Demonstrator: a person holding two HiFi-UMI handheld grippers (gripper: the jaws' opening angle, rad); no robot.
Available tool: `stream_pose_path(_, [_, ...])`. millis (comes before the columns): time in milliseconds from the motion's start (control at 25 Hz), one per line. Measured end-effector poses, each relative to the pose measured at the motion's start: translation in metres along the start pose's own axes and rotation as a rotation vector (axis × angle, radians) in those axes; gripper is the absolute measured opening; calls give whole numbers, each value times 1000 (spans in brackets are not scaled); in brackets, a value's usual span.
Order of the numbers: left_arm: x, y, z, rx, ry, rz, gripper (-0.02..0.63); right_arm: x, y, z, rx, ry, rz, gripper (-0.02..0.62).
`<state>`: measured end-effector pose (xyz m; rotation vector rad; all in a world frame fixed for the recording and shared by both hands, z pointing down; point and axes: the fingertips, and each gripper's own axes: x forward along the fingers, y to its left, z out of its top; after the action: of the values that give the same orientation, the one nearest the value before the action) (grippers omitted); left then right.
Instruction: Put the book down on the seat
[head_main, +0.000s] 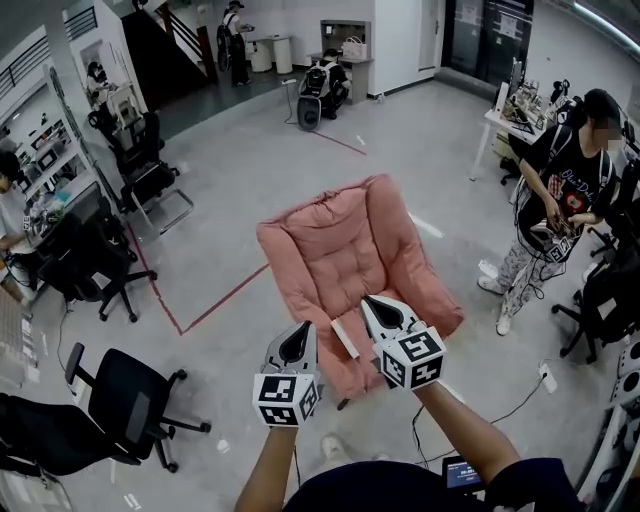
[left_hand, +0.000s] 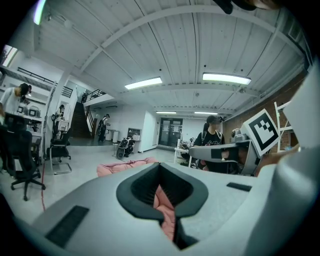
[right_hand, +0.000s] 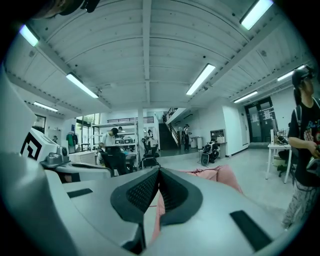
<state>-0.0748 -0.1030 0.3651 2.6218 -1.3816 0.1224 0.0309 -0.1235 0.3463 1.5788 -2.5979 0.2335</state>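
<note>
- Left gripper: the jaws are pressed together, tip to tip, with nothing between them. In the left gripper view only the pink armchair shows through the slot below the tips.
- Right gripper: the jaws are likewise pressed together and empty. It is held level, pointing over the chair.
- Book: a slim white oblong lies flat on the front part of the seat, between the two grippers and touched by neither. It is too small to make out a cover or spine; it is taken to be the book from its shape and from the task.
- Task status, as a judgement: the book appears already set down, with both grippers clear of it.
- Handling, as a judgement: the book looks thin, light and fairly stiff. It is not fragile, but a smooth cover may slip between hard pads.
- Where to take hold, as a judgement: pinch across the thickness at a long edge, near the middle of that edge, so the book hangs balanced and the pages stay closed.
- Support surface: the tufted cushion is soft and slopes toward the backrest. A book near the front lip could tip off, so seat it further in.
- Surroundings: a person stands well apart, to the right of the chair.
</note>
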Motion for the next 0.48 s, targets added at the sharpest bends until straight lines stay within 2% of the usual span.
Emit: stream_pose_path(480, [-25, -41, 8, 24, -33, 24, 5, -50, 9, 7, -7, -30, 32, 20])
